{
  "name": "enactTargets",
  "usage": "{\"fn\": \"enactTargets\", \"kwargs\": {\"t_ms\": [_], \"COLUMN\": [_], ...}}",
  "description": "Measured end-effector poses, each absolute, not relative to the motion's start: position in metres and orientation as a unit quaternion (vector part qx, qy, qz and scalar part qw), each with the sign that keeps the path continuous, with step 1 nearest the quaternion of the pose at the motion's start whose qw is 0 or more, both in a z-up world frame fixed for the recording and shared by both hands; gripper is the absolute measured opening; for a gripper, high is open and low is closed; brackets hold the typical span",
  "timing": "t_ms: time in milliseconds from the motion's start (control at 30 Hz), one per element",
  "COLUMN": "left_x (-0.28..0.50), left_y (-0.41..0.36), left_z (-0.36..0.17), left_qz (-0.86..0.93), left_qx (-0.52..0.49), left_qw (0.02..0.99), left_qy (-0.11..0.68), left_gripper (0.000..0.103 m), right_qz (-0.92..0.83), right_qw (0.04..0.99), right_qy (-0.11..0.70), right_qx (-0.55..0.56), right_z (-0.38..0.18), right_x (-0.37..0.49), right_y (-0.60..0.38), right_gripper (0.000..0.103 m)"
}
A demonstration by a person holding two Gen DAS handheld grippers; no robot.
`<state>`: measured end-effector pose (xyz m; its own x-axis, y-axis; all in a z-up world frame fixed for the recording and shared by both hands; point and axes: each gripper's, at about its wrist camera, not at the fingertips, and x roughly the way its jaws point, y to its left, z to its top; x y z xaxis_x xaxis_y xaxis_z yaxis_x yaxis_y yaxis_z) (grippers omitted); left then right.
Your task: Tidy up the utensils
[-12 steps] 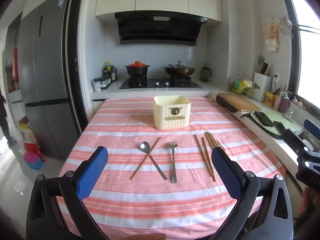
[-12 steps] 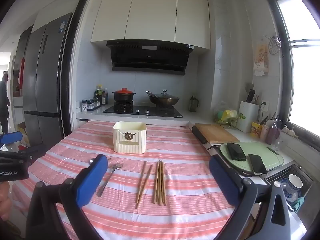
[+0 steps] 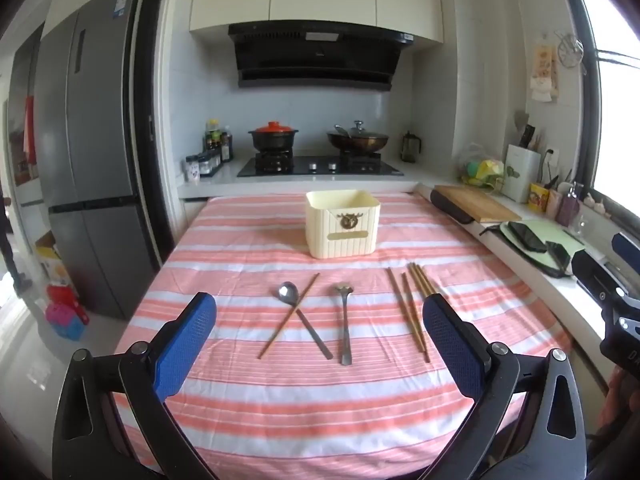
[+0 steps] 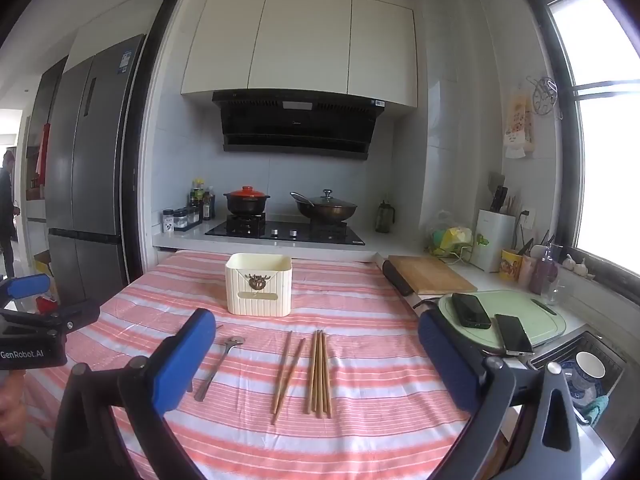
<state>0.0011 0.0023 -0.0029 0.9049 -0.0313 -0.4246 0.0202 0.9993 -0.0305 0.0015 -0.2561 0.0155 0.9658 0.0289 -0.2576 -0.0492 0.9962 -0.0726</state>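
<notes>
A cream utensil box (image 3: pixel 342 224) stands on the striped tablecloth (image 3: pixel 248 256); it also shows in the right wrist view (image 4: pixel 258 285). In front of it lie a metal spoon (image 3: pixel 289 293) crossed by a single chopstick (image 3: pixel 289 315), a metal fork (image 3: pixel 345 322), and a bundle of wooden chopsticks (image 3: pixel 409 306). The right wrist view shows the fork (image 4: pixel 219 362), a chopstick pair (image 4: pixel 286 370) and the bundle (image 4: pixel 319 372). My left gripper (image 3: pixel 320 312) is open and empty above the near table. My right gripper (image 4: pixel 316 332) is open and empty, hovering near the chopsticks.
A counter runs along the right with a wooden cutting board (image 4: pixel 428 274), a green board (image 4: pixel 536 314) bearing two phones, and a sink (image 4: pixel 592 368). A stove with pots (image 3: pixel 316 162) stands behind the table. A fridge (image 3: pixel 88 152) is at the left.
</notes>
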Motion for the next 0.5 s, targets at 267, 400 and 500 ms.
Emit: {"fn": "enactTargets", "kwargs": {"t_ms": [267,400,500], "left_x": [0.0018,0.0036,0.0036], "left_y": [0.004,0.0033,0.0037], "left_z": [-0.0007,-0.0021,-0.0017], "left_qz": [-0.008,-0.012,-0.013], "left_qx": [-0.016,-0.016,-0.016], "left_qw": [0.976,0.976,0.976], "left_qy": [0.216,0.219,0.217], "left_gripper": [0.103,0.103,0.103], "right_qz": [0.014,0.013,0.013], "right_qw": [0.992,0.992,0.992], "right_qy": [0.117,0.117,0.119], "right_qx": [-0.044,-0.046,-0.044], "right_z": [0.007,0.0052,0.005], "right_x": [-0.0052,-0.0049,-0.0036], "right_y": [-0.252,-0.2508,-0.2515], "right_gripper": [0.103,0.103,0.103]}}
